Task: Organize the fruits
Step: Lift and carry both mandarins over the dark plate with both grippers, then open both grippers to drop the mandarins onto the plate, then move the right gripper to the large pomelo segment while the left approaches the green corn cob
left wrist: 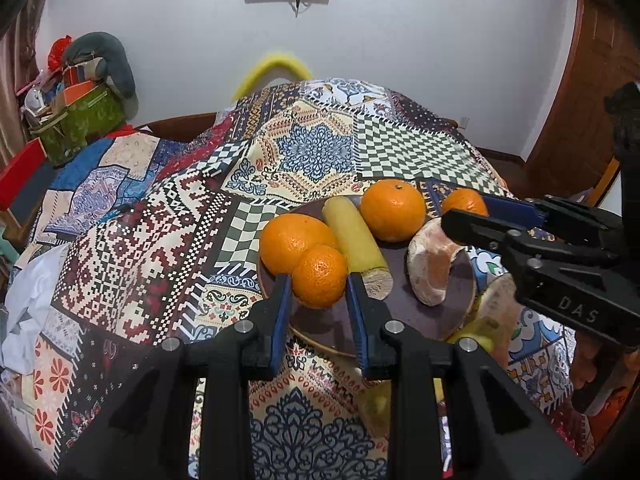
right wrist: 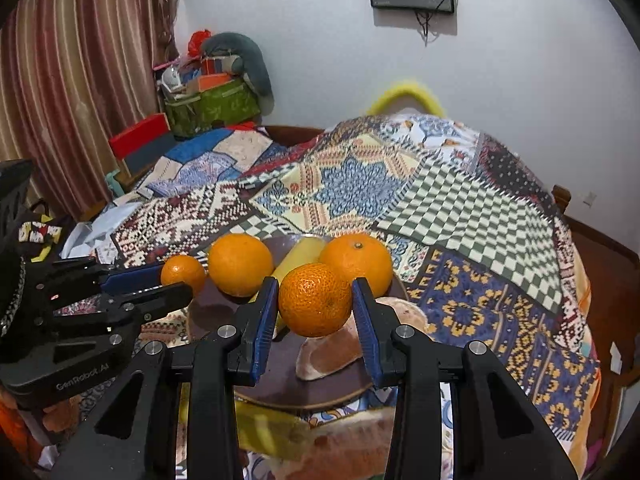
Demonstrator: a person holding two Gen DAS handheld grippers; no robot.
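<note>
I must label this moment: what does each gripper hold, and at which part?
Each holds a small orange by its two opposite sides, between the blue fingers: the left gripper one small orange, the right gripper another small orange.

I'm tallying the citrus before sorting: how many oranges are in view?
4: one in the left gripper (orange), one in the right gripper (orange), two on the plate. None seems hidden.

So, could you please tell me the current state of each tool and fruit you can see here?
Left tool: shut on a small mandarin.
Right tool: shut on another mandarin.
Two large oranges: resting on the dark plate.
Yellow cut stalk: lying on the plate between them.
Pomelo piece: peeled, on the plate.
</note>
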